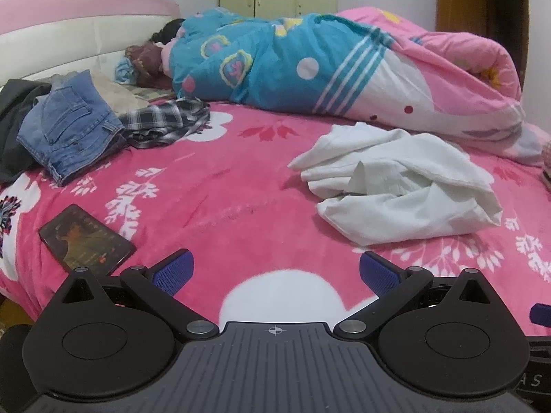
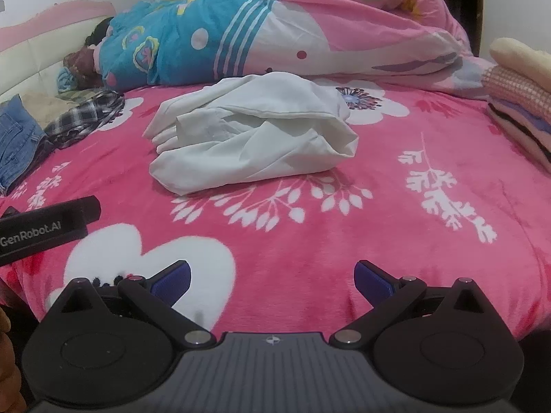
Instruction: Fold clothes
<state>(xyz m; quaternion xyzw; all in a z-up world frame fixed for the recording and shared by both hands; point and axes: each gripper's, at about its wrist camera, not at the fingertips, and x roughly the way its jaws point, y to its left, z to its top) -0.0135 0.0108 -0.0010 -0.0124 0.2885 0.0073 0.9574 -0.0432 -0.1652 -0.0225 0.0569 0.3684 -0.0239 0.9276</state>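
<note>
A crumpled white garment [image 1: 399, 179] lies on the pink flowered bedspread [image 1: 224, 189], ahead and to the right of my left gripper [image 1: 275, 272]. In the right wrist view the white garment [image 2: 251, 137] lies ahead, a little left of my right gripper [image 2: 272, 277]. Both grippers are open and empty, above the near edge of the bed, well short of the garment. Blue jeans [image 1: 69, 127] and a plaid shirt [image 1: 165, 120] lie unfolded at the far left.
A person sleeps under a blue and pink quilt [image 1: 310, 62] across the far side of the bed. A dark card or phone [image 1: 86, 241] lies near left. A stack of folded clothes [image 2: 523, 110] sits at the right edge. The left gripper's body [image 2: 44, 227] shows at left.
</note>
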